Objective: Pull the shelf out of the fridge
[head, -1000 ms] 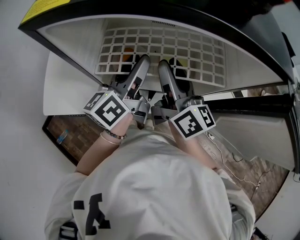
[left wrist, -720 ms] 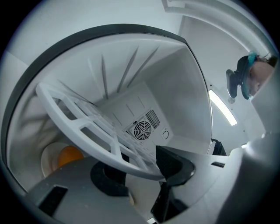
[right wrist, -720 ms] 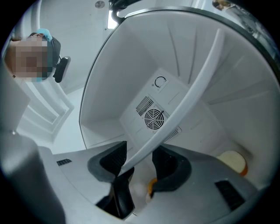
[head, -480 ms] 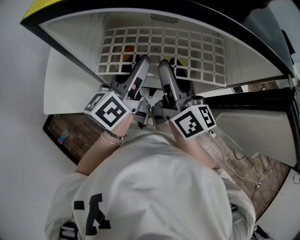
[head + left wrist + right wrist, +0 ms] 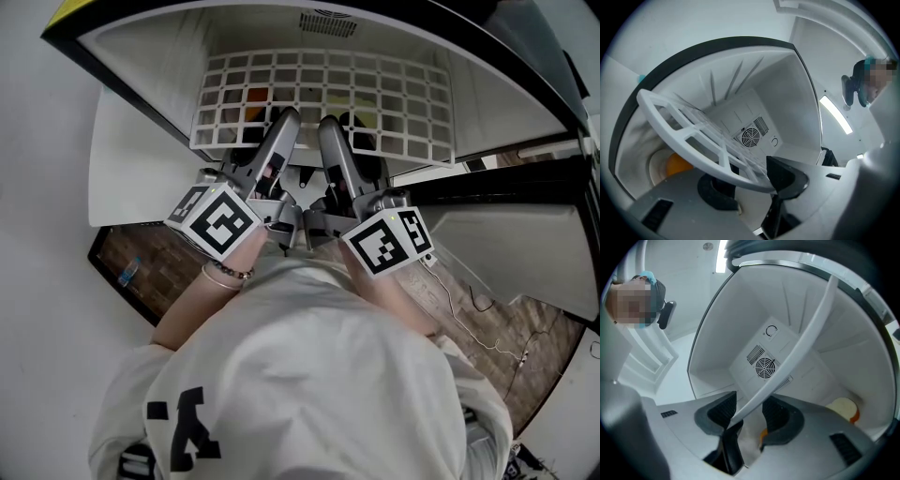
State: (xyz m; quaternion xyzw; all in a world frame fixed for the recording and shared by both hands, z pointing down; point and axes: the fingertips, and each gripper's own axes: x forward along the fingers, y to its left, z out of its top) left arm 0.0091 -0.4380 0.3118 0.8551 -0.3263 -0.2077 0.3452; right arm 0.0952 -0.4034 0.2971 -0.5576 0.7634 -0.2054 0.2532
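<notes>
**A:** Shelf (image 5: 323, 98) sits in the fridge (image 5: 487, 103) at 12 o'clock, with its front rim nearest me. Left fingers (image 5: 785, 176) are clamped on that rim. Right fingers (image 5: 719, 411) have just been closing, with the rim pinched between them.

**B:** I'd pull both hands straight toward 6 o'clock, evenly and level. Otherwise it'll probably skew and jam against the walls.

Wht grid shelf (image 5: 394, 94), level, in fridge (image 5: 155, 70).

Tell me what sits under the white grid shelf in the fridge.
Under the white plastic grid shelf, an orange round item shows, seemingly in a pale round dish. The shelf's bars cover parts of both; anything else below cannot be seen.
</notes>
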